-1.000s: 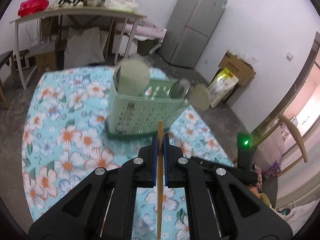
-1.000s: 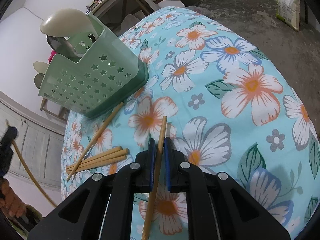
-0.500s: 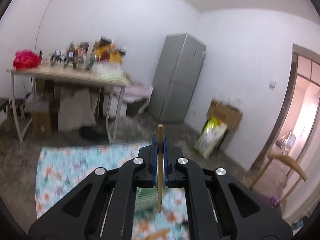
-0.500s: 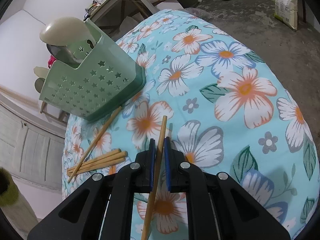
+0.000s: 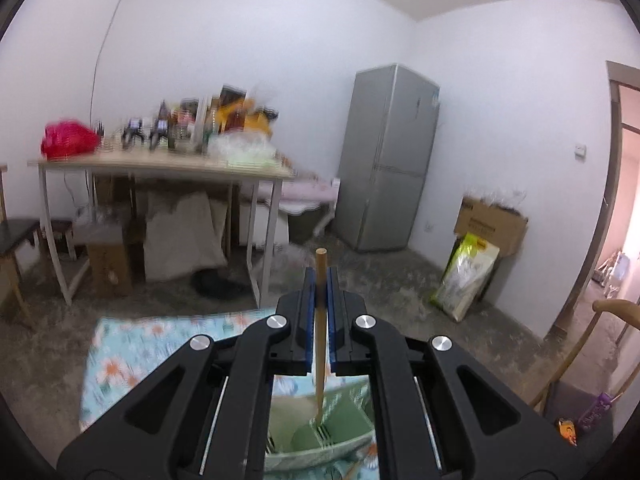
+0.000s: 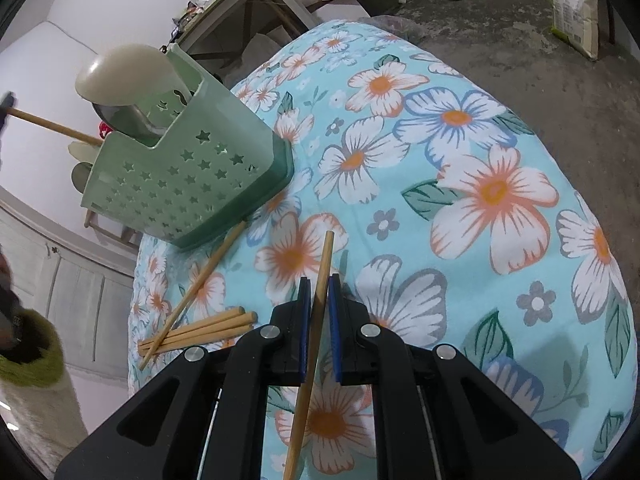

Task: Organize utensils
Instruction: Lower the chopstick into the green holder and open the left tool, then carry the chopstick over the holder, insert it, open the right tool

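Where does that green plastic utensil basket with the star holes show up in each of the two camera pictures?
Left wrist view: the green basket sits at the bottom centre, seen from above behind the left gripper, mostly hidden by it.
Right wrist view: it stands at the upper left, with its star-holed wall facing the camera.
Shared landmark: the floral tablecloth under the basket.

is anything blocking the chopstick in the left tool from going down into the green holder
Nothing visible does. The left tool holds a wooden chopstick whose lower end already hangs over an open slot of the green star-punched plastic holder. The pale ladle and metal spoon stand in the holder's other end.
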